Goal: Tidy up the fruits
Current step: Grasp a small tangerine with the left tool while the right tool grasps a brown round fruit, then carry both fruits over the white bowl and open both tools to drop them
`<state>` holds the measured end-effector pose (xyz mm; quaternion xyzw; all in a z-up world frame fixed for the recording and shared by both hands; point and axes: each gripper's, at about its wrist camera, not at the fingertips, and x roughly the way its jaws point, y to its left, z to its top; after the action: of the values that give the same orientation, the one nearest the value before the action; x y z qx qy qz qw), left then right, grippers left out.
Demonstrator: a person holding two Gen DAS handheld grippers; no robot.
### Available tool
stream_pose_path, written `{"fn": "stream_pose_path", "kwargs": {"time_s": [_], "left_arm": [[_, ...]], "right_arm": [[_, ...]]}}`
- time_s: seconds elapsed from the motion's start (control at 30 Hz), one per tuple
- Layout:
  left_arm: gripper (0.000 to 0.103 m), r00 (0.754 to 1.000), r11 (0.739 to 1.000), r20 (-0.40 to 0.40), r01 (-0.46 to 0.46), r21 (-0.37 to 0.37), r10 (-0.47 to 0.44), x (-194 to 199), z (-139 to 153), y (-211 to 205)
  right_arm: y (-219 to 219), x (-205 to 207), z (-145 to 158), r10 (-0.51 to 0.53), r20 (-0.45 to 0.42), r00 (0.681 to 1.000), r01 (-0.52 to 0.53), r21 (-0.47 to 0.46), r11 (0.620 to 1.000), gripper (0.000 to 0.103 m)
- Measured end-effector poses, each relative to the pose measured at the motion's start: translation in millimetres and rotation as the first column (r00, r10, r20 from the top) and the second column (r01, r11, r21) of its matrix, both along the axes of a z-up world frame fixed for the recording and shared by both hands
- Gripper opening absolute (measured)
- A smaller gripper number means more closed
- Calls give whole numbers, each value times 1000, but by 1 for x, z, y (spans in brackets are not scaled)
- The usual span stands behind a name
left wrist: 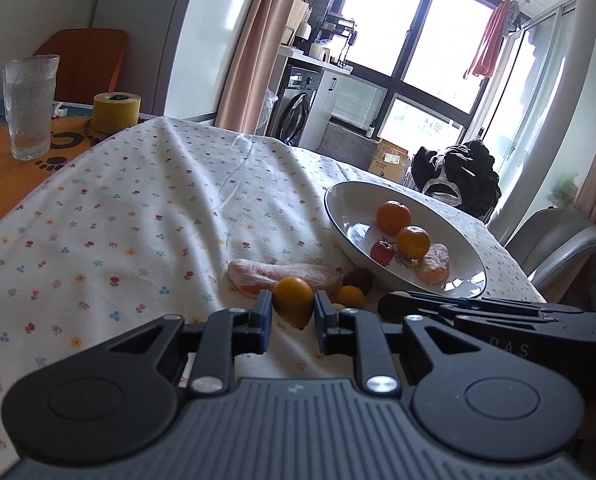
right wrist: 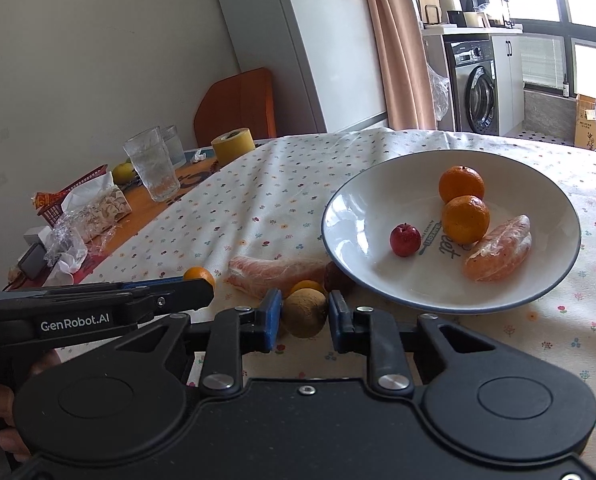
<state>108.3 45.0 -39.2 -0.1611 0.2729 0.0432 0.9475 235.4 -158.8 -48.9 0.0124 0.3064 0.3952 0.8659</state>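
**A:** Fruits first, nearest ones. What sits in each claw?

**B:** The left claw (left wrist: 293, 312) has its blue-padded fingers pressed against a smooth orange-yellow fruit (left wrist: 293, 301), oval with a small pointed tip. The right claw (right wrist: 302, 316) brackets a dull brownish round fruit (right wrist: 305, 313) with a matte, rough-looking skin; its pads sit at both sides of it, though I cannot tell whether they squeeze it or merely frame it.

**A:** And just beyond those?

**B:** On the worktop (left wrist: 137, 208), which is covered with a white cloth printed with tiny flowers, lies a long peeled citrus segment (right wrist: 275, 274), pale pink and membranous. Beside it is a small glossy orange-yellow fruit (right wrist: 308, 287), and a dark reddish one (right wrist: 335, 277) tucked against the bowl's rim.

**A:** The bowl itself?

**B:** A wide, shallow white ceramic bowl (right wrist: 378, 292) with a dark rim line and printed lettering inside. It holds two round mandarins (right wrist: 461, 184), touching each other, a tiny shiny red apple-shaped fruit (right wrist: 405, 239), and a chunky peeled citrus piece (right wrist: 498, 249), orange and wrapped in thin film.

**A:** Farther back?

**B:** On the bare orange part of the worktop stand a textured clear glass tumbler (right wrist: 151, 170) and a yellow roll of tape (right wrist: 233, 145). A washing machine (right wrist: 476, 94) stands near the window.
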Motion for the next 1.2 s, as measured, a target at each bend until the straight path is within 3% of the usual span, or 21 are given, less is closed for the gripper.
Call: {"fn": "stream_pose_path", "kwargs": {"time_s": [0.63, 1.2], "left_arm": [[20, 997, 1000, 76, -15, 12, 14, -22, 29, -9], [20, 995, 999, 98, 9, 37, -13, -12, 40, -27]], "right_arm": [[-20, -18, 31, -31, 64, 997, 28, 44, 999, 24], [-41, -10, 41, -81, 90, 993, 74, 76, 994, 24]]}}
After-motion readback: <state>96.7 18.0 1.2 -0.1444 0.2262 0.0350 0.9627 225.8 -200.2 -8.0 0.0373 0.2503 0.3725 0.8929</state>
